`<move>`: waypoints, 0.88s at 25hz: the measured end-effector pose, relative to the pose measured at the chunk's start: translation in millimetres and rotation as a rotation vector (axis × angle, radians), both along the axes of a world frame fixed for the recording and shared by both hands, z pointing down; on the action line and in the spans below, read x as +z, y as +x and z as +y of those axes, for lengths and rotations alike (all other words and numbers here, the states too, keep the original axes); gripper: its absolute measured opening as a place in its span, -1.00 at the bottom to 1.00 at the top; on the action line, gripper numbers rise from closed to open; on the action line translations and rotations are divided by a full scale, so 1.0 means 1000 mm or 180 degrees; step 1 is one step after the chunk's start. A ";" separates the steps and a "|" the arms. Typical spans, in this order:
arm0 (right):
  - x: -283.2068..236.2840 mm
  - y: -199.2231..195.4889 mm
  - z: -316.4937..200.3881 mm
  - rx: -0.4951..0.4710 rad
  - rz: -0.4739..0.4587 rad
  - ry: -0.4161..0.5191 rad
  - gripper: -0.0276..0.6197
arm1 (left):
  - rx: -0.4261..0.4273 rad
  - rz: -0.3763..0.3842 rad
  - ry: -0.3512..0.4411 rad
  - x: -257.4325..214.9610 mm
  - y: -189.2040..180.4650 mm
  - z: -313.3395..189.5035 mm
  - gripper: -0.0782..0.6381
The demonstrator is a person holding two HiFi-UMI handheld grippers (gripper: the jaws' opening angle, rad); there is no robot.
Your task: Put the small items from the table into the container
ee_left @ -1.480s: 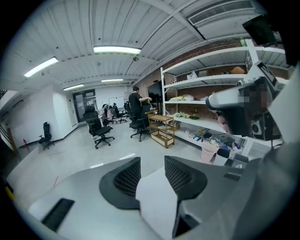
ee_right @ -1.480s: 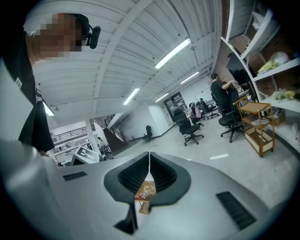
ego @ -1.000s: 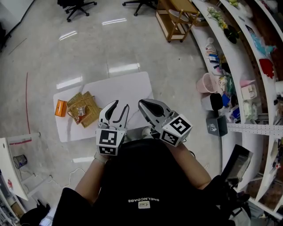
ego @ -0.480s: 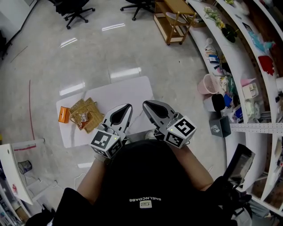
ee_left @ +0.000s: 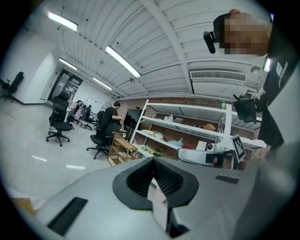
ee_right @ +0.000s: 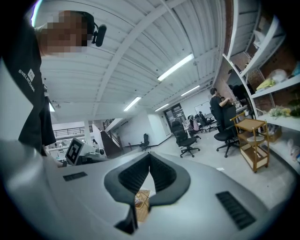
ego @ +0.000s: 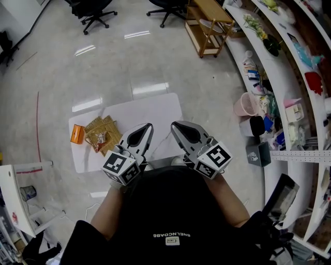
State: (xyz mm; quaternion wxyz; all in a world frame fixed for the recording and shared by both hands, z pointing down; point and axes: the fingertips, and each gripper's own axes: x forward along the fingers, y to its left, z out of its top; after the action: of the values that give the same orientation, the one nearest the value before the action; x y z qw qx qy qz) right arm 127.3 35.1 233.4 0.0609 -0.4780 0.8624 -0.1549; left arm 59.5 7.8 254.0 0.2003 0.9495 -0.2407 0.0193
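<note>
A low white table [ego: 147, 111] stands on the floor in front of me. At its left end lies a tan woven container [ego: 106, 128] with a small reddish item [ego: 97, 138] in it. An orange box [ego: 77, 134] lies just left of the container. My left gripper [ego: 148, 125] hovers over the table's near edge, shut and empty [ee_left: 152, 159]. My right gripper [ego: 175, 124] is beside it, also shut with nothing held [ee_right: 150, 153]. Both point level across the room, away from the table top. Part of the woven container [ee_right: 142, 202] shows below the right jaws.
Curved white shelves [ego: 282, 77] full of clutter run along the right, with a pink basket [ego: 243, 103] and a black bin [ego: 256, 147] at their foot. A wooden trolley [ego: 209, 23] and office chairs [ego: 95, 8] stand farther off. A white stand [ego: 13, 191] is at the near left.
The left jaws have gone from open to shut with nothing in them. The left gripper has risen a little and rolled. The right gripper has stayed where it was.
</note>
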 end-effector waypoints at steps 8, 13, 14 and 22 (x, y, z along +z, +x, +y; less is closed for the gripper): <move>0.005 -0.009 0.002 -0.0055 -0.0078 -0.0052 -0.88 | 0.0102 0.0020 0.0044 0.002 -0.004 0.010 -0.77; 0.007 -0.007 0.003 -0.0043 -0.0078 -0.0075 -0.88 | 0.0162 -0.0068 0.0044 0.007 0.001 0.013 -0.77; 0.007 -0.007 0.003 -0.0038 -0.0075 -0.0077 -0.88 | 0.0167 -0.0077 0.0034 0.008 0.001 0.013 -0.77; 0.007 -0.004 0.004 -0.0016 -0.0059 -0.0093 -0.88 | 0.0174 -0.0085 -0.0001 0.009 0.002 0.013 -0.77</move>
State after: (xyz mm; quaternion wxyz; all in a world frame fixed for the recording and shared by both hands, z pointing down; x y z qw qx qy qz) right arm 123.2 39.2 240.2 0.0615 -0.4752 0.8607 -0.1721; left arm 61.5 20.4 262.5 0.1966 0.9553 -0.2174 0.0376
